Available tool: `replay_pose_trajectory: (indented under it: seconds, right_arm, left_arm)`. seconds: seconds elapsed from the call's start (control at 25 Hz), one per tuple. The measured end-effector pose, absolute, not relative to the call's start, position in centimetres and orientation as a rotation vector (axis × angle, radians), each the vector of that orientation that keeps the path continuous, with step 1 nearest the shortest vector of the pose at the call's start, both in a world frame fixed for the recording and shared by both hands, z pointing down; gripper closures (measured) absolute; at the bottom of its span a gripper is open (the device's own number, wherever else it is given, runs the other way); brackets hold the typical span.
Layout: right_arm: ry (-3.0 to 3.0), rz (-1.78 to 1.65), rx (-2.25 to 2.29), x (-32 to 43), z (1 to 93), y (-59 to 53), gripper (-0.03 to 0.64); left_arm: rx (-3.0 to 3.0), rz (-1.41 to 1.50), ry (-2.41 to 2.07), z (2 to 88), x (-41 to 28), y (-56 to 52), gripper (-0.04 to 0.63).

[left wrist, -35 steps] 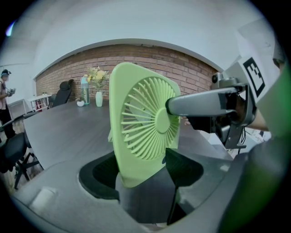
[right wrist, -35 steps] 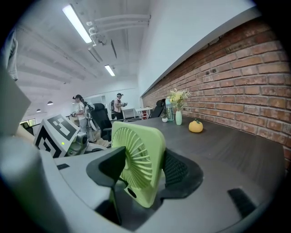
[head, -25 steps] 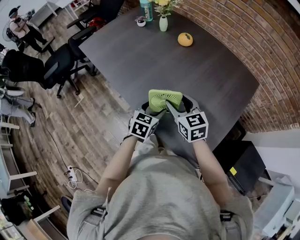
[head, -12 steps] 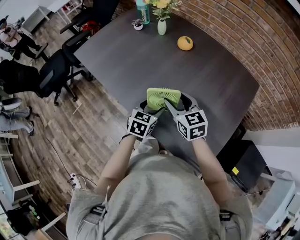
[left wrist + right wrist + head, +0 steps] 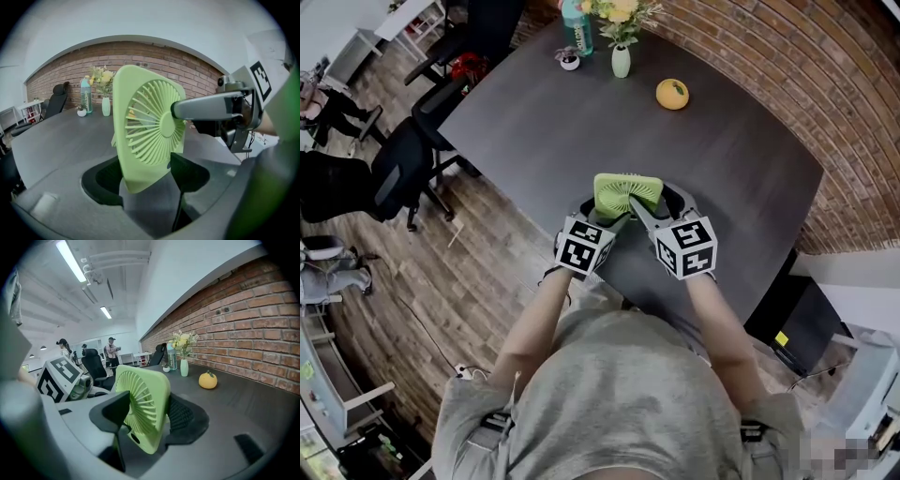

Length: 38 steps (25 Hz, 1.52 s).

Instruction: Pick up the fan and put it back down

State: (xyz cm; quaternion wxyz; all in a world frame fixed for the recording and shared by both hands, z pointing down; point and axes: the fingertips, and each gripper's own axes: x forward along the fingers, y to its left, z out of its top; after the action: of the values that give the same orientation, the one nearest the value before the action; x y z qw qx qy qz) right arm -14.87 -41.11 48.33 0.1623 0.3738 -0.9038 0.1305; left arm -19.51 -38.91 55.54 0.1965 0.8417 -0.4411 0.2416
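Note:
A light-green square desk fan (image 5: pixel 628 194) is held upright over the near part of the dark table (image 5: pixel 741 159), between both grippers. My right gripper (image 5: pixel 654 199) is shut on it: in the right gripper view one pad (image 5: pixel 115 411) presses the grille face of the fan (image 5: pixel 143 404) and the other pad (image 5: pixel 180 414) its back. My left gripper (image 5: pixel 605 214) comes in from the left. In the left gripper view its pads (image 5: pixel 187 169) hug the lower corner of the fan (image 5: pixel 145 136), and the right gripper's finger (image 5: pixel 206 107) crosses the hub.
At the table's far end are an orange fruit (image 5: pixel 672 94), a white vase of flowers (image 5: pixel 621 60), a small pot (image 5: pixel 569 61) and a bottle (image 5: pixel 572 13). Office chairs (image 5: pixel 403 164) stand left of the table, a brick wall (image 5: pixel 825 84) runs on the right, a black box (image 5: pixel 795 323) lower right.
Both grippers have carried the fan farther over the table, away from its near edge. The grip on the fan looks the same.

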Motion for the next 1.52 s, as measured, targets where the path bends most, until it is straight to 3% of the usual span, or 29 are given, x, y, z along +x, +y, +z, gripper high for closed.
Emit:
replay_pose_trajectory:
  seconds: [1.52]
  right_arm:
    - [-2.483,0.518,1.166,-21.3,54.7,-56.3,0.37]
  left_arm:
    - [2.333,0.757,-1.094,61.7,-26.1,-53.9,0.291]
